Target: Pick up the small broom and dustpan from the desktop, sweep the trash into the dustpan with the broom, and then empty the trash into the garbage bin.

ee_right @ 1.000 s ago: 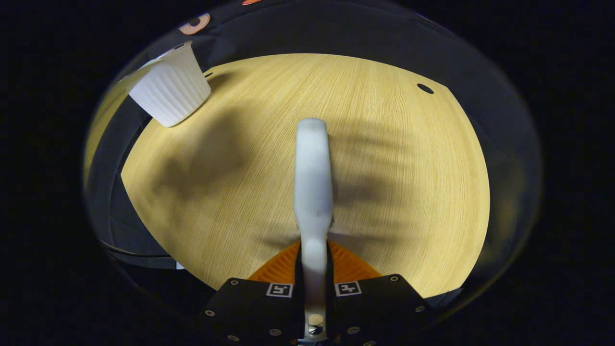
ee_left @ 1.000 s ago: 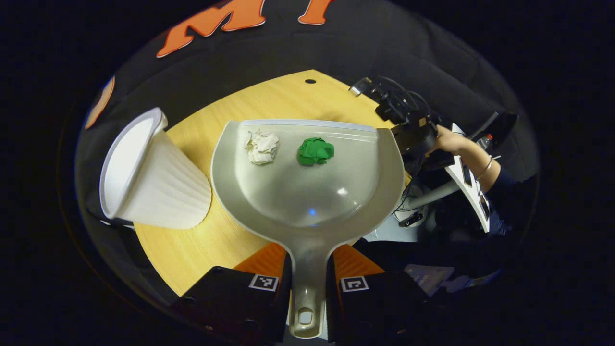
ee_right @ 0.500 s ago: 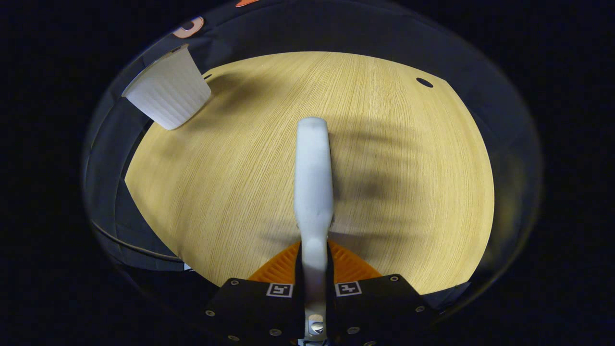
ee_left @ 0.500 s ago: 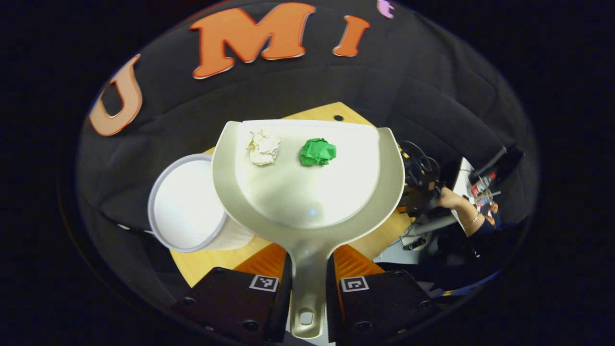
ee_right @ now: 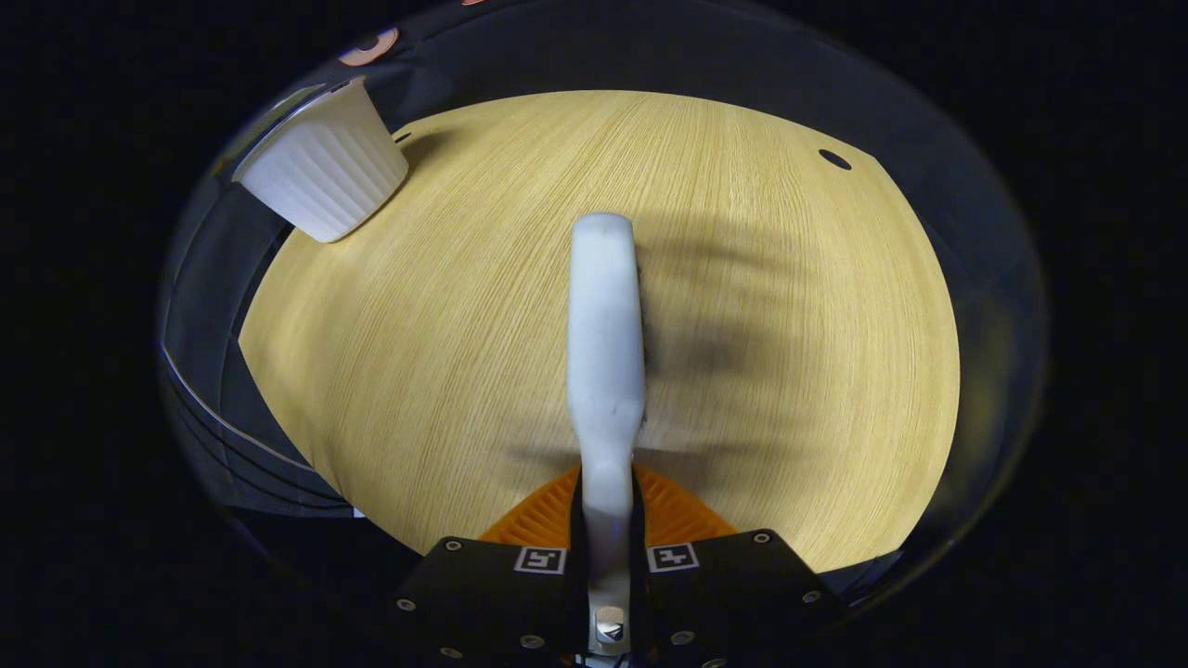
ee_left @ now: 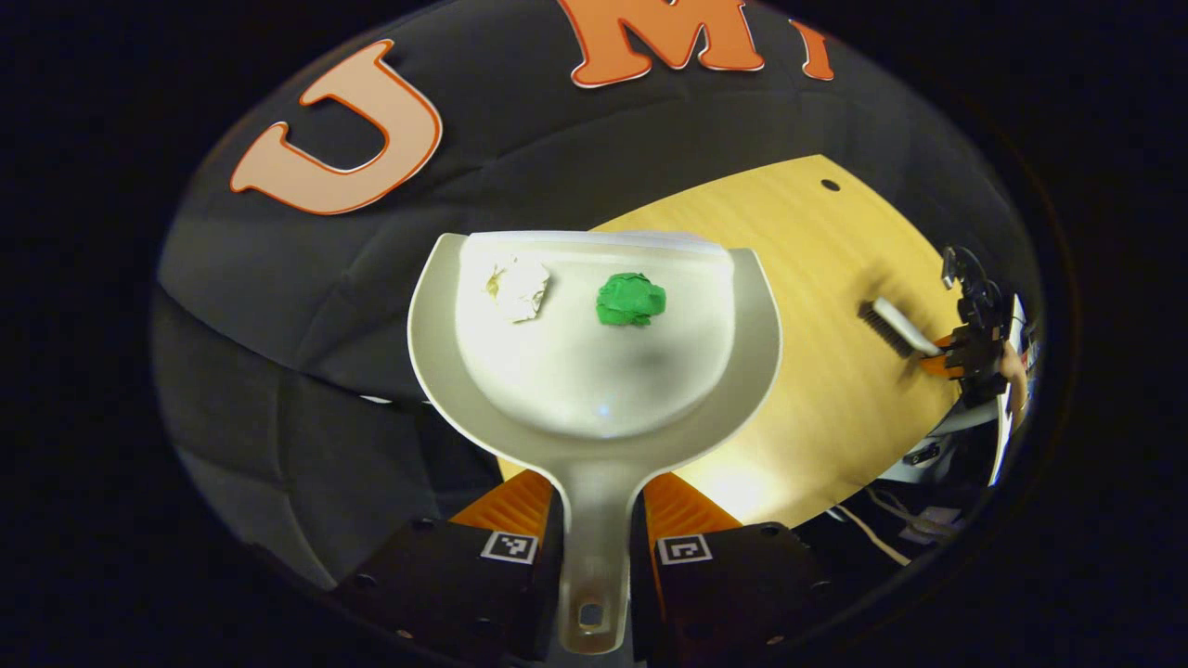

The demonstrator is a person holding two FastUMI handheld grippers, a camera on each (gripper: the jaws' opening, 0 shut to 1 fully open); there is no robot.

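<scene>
i hold one smooth grey dustpan [ee_left: 594,371] by its handle, my left gripper [ee_left: 594,547] with jaws pinching it. inside lie two crumpled paper balls, one white [ee_left: 520,289], one green [ee_left: 631,299]. my right gripper [ee_right: 608,547] has its jaws pinching one white broom [ee_right: 605,353] above the wooden desk [ee_right: 445,353]. the ribbed white garbage bin [ee_right: 320,176] has gone from the left gripper view since before.
</scene>
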